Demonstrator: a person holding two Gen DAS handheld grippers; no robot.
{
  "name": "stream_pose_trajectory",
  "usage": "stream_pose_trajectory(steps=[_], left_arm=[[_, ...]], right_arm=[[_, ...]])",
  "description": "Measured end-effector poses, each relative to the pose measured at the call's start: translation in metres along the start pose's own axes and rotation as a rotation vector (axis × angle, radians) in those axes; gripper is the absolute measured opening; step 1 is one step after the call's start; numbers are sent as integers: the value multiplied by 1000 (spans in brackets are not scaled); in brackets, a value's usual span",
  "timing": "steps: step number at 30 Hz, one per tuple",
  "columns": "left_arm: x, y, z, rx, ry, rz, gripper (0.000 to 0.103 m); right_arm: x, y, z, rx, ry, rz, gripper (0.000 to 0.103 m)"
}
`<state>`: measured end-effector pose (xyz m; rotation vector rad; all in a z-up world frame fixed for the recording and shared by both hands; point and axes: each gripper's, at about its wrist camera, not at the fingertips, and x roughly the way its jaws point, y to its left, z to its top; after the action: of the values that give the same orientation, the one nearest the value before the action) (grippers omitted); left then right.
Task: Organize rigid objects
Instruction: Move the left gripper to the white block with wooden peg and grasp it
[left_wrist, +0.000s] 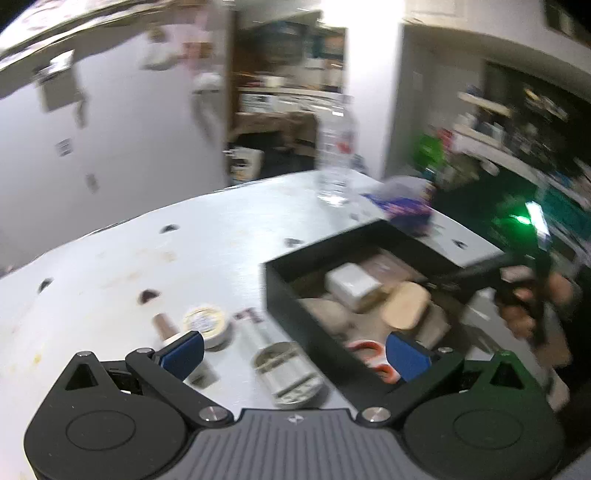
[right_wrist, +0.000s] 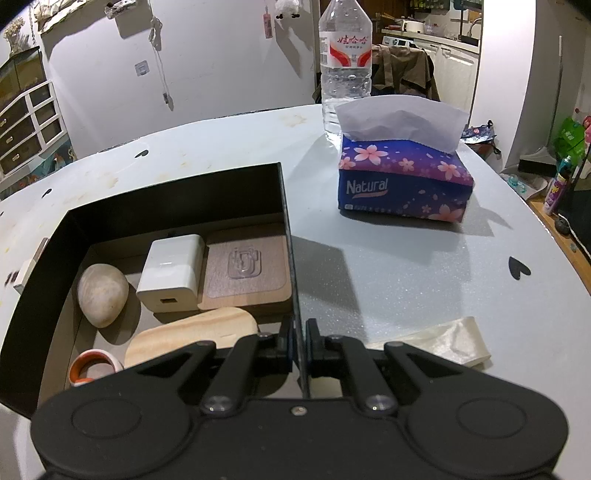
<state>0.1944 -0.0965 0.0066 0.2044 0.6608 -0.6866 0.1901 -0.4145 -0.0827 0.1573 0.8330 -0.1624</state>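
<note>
Pinched at its thin, stiff wall by the right tongs (right_wrist: 300, 345), the box (right_wrist: 173, 192) is steadied while the left tongs (left_wrist: 295, 356), open, are poised over the rigid, light tin (left_wrist: 286, 373).

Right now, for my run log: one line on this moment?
left gripper: open, over table | right gripper: shut on box wall | tin: outside box

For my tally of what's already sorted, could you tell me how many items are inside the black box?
5: a stone at left, a white charger beside it, a wooden coaster at right, a wooden oval in front, and an orange-white ring near-left. The gripper may hide more.
</note>
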Motion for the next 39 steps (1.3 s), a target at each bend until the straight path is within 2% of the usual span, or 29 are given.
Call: stream_pose_trajectory(steps=[4, 7, 9, 14, 17, 23, 25, 26, 28, 30, 39], left_arm=[[6, 21, -11, -129, -39, 114, 103], [14, 34, -18, -205, -60, 192, 99], [24, 41, -21, -245, -60, 241, 87], [46, 55, -21, -306, -56, 288, 71], [62, 61, -19, -331, -47, 289, 64], [82, 72, -24, -378, -31, 287, 57], [85, 76, -26, -396, -28, 288, 49], [87, 78, -27, -402, -22, 286, 42], [86, 82, -28, -421, -22, 263, 38], [85, 82, -28, -423, -18, 245, 26], [93, 75, -17, -362, 83, 307, 25]], right_arm=[[0, -1, 0, 4, -2, 1, 7], [0, -1, 0, 5, -3, 1, 7], [0, -1, 0, 6, -3, 1, 7], [0, -1, 0, 7, -3, 0, 7], [0, -1, 0, 8, -3, 0, 7], [0, -1, 0, 7, -2, -4, 7], [0, -1, 0, 7, -2, -5, 7], [0, -1, 0, 6, -2, -6, 7], [0, -1, 0, 7, -2, -5, 7], [0, -1, 0, 6, -2, -6, 7], [0, 0, 0, 7, -2, -4, 7]])
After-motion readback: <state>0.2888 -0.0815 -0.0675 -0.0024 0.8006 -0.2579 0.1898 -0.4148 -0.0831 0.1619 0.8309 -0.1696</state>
